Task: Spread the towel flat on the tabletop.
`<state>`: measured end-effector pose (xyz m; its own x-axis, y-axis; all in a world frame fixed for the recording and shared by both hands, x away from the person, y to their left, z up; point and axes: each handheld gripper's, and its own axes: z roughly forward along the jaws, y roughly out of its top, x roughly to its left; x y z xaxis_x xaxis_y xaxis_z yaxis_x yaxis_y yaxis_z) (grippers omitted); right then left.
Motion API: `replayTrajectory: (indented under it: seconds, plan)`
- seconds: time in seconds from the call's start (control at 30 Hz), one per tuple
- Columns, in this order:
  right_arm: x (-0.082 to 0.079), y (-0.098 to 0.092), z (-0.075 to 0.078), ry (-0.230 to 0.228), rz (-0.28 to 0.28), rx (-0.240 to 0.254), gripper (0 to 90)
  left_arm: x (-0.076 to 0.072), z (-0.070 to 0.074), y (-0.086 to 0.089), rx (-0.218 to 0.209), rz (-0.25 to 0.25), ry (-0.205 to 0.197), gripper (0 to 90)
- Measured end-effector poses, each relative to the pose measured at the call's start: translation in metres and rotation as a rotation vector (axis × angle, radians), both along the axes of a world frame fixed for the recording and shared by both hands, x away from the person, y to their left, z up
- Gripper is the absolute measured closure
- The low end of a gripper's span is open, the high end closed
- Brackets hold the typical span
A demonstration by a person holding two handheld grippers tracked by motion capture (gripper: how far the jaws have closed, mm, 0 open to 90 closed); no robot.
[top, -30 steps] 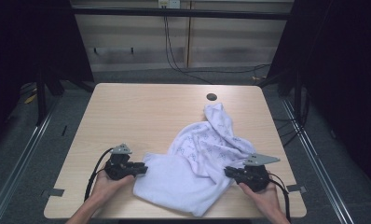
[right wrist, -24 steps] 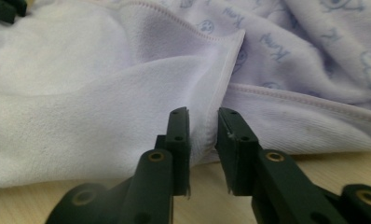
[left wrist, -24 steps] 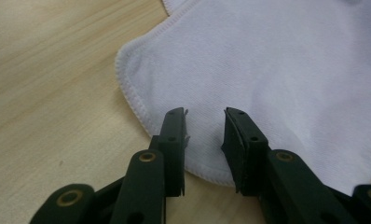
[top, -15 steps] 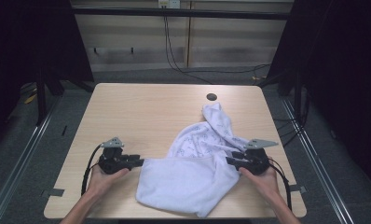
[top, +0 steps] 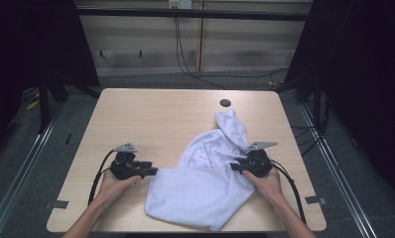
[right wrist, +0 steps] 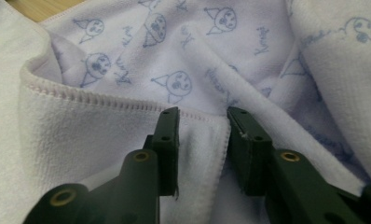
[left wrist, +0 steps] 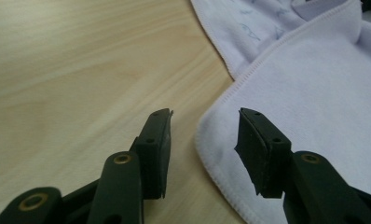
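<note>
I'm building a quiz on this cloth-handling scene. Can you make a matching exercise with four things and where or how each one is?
Things:
1. left hand-held gripper
2. right hand-held gripper
3. towel
4. dark round hole

Places or states:
A. far part of the table
B. jaws astride a stitched hem
C. crumpled, partly folded over
D. open at the towel's corner

Pairs: 1-D, 2-B, 3-C, 4-A

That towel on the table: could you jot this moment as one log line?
towel: crumpled on table | left gripper: just opened, off towel corner | right gripper: closing around towel hem
</note>
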<state>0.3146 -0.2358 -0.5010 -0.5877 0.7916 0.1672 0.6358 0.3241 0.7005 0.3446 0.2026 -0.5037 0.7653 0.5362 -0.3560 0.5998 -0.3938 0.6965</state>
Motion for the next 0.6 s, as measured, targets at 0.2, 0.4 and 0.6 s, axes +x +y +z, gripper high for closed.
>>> replayTrajectory:
  seconds: [0.2,0.4,0.6]
  plan:
    - [-0.004,0.000,0.001,0.001,0.029,0.013,85.1,-0.008,-0.001,-0.014,0.056,-0.075,-0.022,81.0]
    - [-0.014,-0.006,0.021,-0.046,0.036,0.083,87.4,-0.018,0.020,-0.008,-0.047,-0.071,-0.074,87.7]
    - [-0.021,-0.041,0.082,-0.193,-0.038,0.157,87.9,-0.016,0.063,-0.011,-0.087,-0.056,-0.186,87.7]
